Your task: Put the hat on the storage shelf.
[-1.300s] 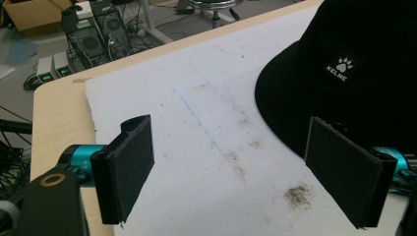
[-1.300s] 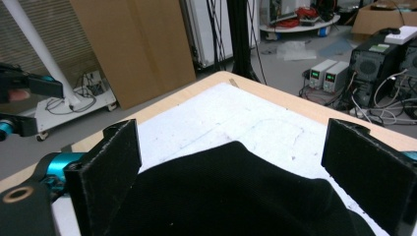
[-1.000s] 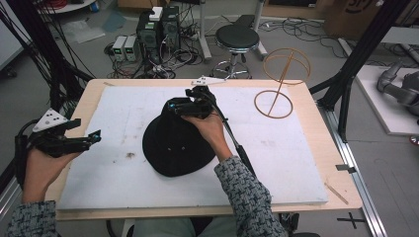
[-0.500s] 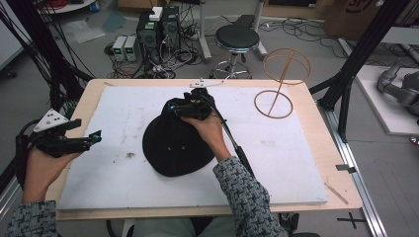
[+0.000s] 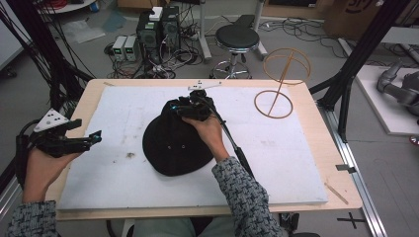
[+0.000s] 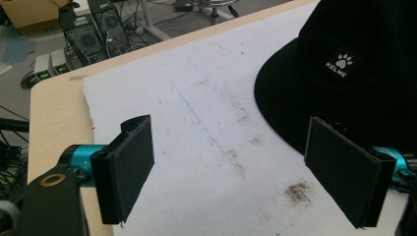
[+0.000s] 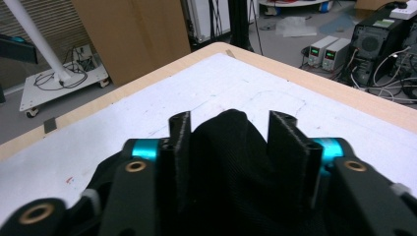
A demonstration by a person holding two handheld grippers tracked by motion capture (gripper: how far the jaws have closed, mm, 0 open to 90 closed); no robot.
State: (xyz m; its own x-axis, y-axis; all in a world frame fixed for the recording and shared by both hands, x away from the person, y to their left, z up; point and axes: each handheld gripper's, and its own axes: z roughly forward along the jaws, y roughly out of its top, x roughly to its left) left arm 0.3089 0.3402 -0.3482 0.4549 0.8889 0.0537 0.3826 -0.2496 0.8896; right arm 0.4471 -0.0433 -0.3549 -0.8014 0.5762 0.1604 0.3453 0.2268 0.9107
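The cap [image 5: 175,145] lies in the middle of the white mat [image 5: 296,163], and I tell every place from it. It is black, and in the left gripper view it has a small paw logo [image 6: 340,63] on its side.

Nearest to the person, a patterned sleeve [image 5: 244,195] comes up to the cap's right edge. The right hand [image 5: 210,132] rests on the cap's far part and holds the right gripper [image 5: 190,107] there. Its jaws have just been closing, and now they stand partly closed around a raised fold of the black cloth; in the right gripper view the fold bulges up between both pads and touches them.

Well to the left of the cap, at the mat's left edge, the left gripper [image 5: 91,139] hovers above the surface. Its jaws are wide open, with nothing between them, and they point toward the cap. A small dark stain [image 5: 130,155] marks the mat between this gripper and the cap.

Farther off, to the right behind the cap, a wire stand [image 5: 276,91] with two rings is on the table's far corner. Beyond the table, behind the cap, a stool [image 5: 237,37] stands on the floor.
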